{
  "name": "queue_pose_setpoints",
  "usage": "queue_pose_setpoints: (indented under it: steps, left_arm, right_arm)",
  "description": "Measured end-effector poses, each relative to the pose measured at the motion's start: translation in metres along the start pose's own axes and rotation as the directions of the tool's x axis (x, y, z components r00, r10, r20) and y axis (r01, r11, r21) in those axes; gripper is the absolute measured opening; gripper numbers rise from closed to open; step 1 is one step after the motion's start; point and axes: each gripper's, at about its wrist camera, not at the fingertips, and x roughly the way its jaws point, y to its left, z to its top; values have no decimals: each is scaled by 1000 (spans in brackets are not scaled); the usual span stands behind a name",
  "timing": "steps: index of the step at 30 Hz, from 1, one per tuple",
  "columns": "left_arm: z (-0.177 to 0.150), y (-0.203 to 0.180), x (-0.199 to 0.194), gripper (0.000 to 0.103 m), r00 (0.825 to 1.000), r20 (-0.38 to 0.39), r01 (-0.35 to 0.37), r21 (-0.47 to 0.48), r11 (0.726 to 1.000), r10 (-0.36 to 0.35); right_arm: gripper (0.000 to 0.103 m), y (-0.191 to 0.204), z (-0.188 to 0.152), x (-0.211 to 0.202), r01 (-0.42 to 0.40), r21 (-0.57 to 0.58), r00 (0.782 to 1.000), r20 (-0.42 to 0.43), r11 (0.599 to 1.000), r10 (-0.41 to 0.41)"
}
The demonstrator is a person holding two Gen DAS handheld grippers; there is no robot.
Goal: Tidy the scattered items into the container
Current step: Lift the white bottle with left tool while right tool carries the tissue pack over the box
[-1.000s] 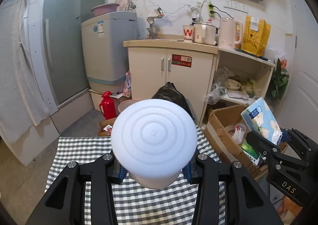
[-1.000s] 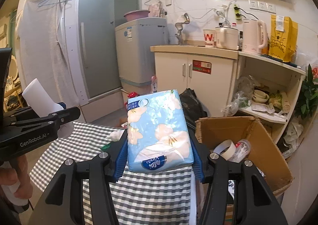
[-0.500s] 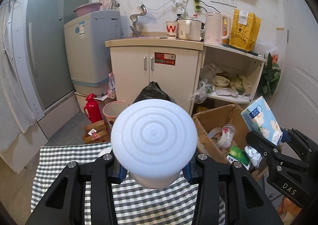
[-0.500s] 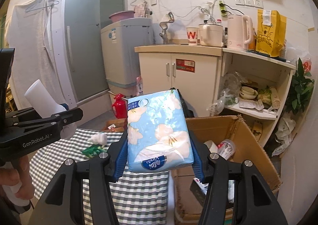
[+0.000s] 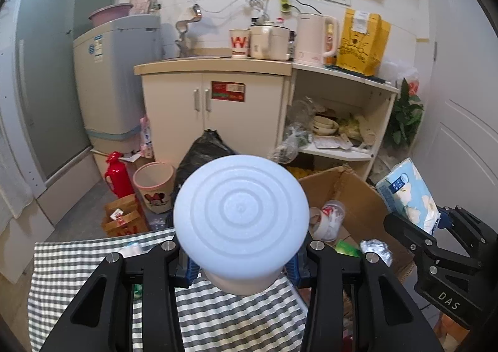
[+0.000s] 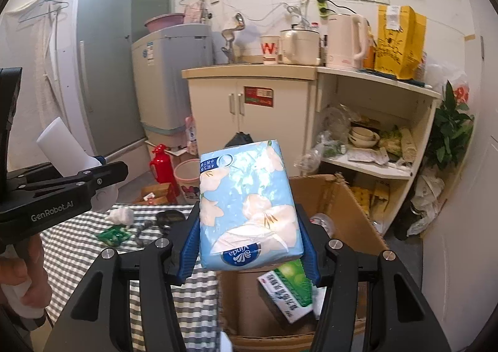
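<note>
In the left wrist view, the left hand-held gripper point(image 5: 241, 261) fills the lower centre of the frame, its blue pads pinching a white foam cup point(image 5: 241, 227) whose ringed bottom faces the camera. Below it lies the checked surface point(image 5: 77, 274), and to the right of the cup sits the open cardboard box point(image 5: 358, 193), holding a roll of tape, a clear plastic cup and a crumpled piece of foil. At the right edge of that frame the right hand-held gripper point(image 5: 435, 227) holds a blue flowered tissue pack point(image 5: 407, 193) just right of the box. In the right wrist view, the right hand-held gripper point(image 6: 249, 254) occupies the lower centre, clamped on either side of the tissue pack point(image 6: 247, 209), which stands tilted in front of the box point(image 6: 351, 206); a green and white carton point(image 6: 288, 293) lies inside the box at the lower centre. On the surface point(image 6: 77, 246) in the left middle of that frame rest a crumpled white wad point(image 6: 121, 214), a green wrapper point(image 6: 113, 235) and a dark round object point(image 6: 169, 217) that is hard to identify. At the far left the left hand-held gripper point(image 6: 102, 173) grips the foam cup point(image 6: 67, 150), with a hand point(image 6: 18, 277) on its handle at the lower left.
</note>
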Motion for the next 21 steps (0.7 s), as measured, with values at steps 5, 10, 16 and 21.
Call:
queue_pose_setpoints:
  steps: [5,10,16,21]
  left_arm:
    - [4,-19,13,44,999,-9,34,19,999,-34]
    - [7,-36,26,44,998,-19,67,23,998,-66]
    - [9,-57,42,44,994,-33,103,33,994,-102]
    - [9,-74,57,44,990,-56,133,45,990,-131]
  right_arm:
    - [54,-19,-3,2,27,25,1000,-16,999,-27]
    - [54,-37,-5,4,52,35,998,-31,998,-51]
    - [54,-58,-9,9,79,45,996,-53,996,-77]
    - [54,-72,-12,14,96,59,994,-66,994,-92]
